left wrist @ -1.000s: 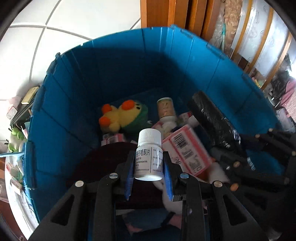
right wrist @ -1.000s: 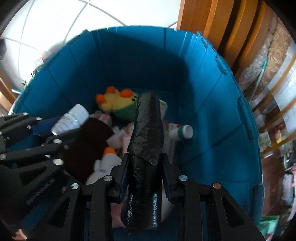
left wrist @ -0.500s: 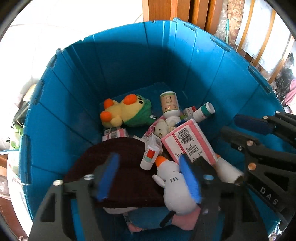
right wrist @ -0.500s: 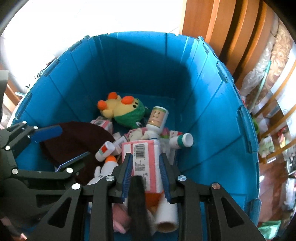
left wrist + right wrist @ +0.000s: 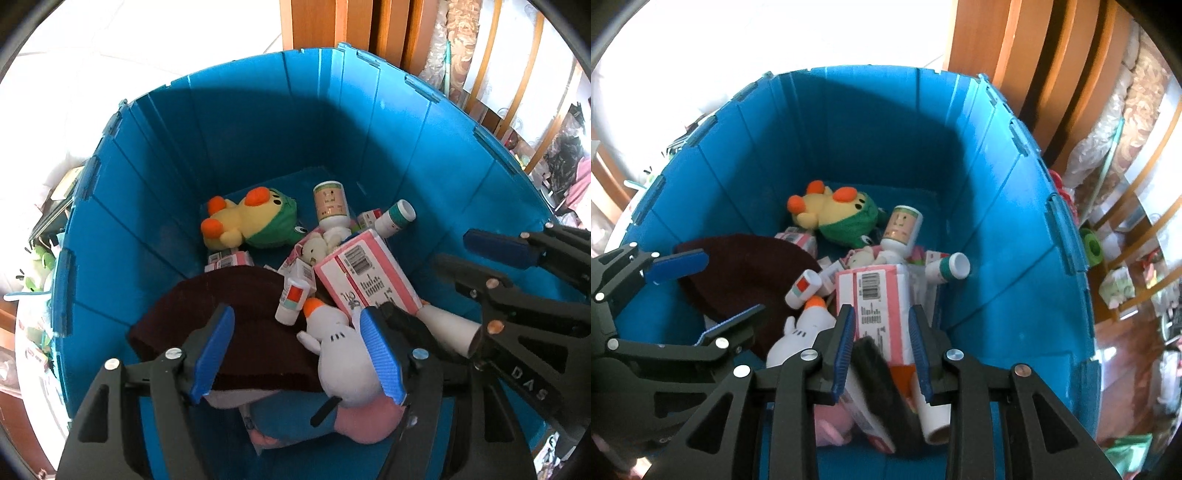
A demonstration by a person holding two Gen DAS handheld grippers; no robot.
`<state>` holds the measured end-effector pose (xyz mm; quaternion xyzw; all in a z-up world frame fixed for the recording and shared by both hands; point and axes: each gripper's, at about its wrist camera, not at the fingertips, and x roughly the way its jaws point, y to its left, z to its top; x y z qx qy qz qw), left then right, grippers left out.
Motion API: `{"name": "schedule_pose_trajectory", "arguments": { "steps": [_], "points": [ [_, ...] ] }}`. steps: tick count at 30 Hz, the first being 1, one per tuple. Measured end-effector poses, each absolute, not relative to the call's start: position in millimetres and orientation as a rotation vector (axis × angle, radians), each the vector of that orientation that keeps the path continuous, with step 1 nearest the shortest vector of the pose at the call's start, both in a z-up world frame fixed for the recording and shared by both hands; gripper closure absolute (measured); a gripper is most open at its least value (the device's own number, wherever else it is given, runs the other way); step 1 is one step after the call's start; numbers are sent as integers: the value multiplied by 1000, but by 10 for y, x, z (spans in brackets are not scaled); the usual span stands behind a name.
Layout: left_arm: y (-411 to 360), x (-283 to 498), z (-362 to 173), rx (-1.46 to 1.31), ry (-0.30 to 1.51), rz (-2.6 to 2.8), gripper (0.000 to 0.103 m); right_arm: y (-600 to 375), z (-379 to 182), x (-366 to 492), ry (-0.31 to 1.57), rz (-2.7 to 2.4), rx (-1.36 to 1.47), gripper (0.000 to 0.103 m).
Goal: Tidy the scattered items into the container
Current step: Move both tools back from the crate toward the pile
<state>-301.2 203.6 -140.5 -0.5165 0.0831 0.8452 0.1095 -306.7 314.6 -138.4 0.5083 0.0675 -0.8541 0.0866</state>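
Black roll (image 5: 882, 373) blurred, lower end hidden among clutter. Pink toy (image 5: 365, 421) mostly buried under white plush (image 5: 343, 365) (kind unclear). Carton (image 5: 365, 280) print too small. Shelf clutter (image 5: 1123, 280) indistinct.

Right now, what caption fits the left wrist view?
Left tongs, opening and empty, hover over a blue plastic crate holding a yellow-and-green plush duck, pink barcoded box and dark maroon cloth.

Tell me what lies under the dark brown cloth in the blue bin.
Below the near edge of the dark brown cloth a strip of something white peeks out, with a blue and pink item beside it. Whatever else it covers inside the blue bin stays hidden.
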Motion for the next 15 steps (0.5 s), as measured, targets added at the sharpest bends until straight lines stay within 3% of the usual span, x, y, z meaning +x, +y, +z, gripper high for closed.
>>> {"name": "schedule_pose_trajectory", "arguments": {
  "steps": [7, 9, 11, 15],
  "points": [
    [1933, -2768, -1291, -1470, 226, 2510, 27, 3149, -1296, -2884, 205, -2559, 1492, 59],
    [1882, -2693, -1223, -1438, 216, 2534, 27, 3149, -1270, -2826, 195, -2560, 1466, 53],
    [1791, -2600, -1142, -1402, 202, 2568, 27, 3166, -1238, -2727, 146, -2552, 1424, 39],
    [1568, -2411, -989, -1345, 158, 2634, 27, 3182, -1197, -2567, 100, -2557, 1359, 31]
  ]
}}
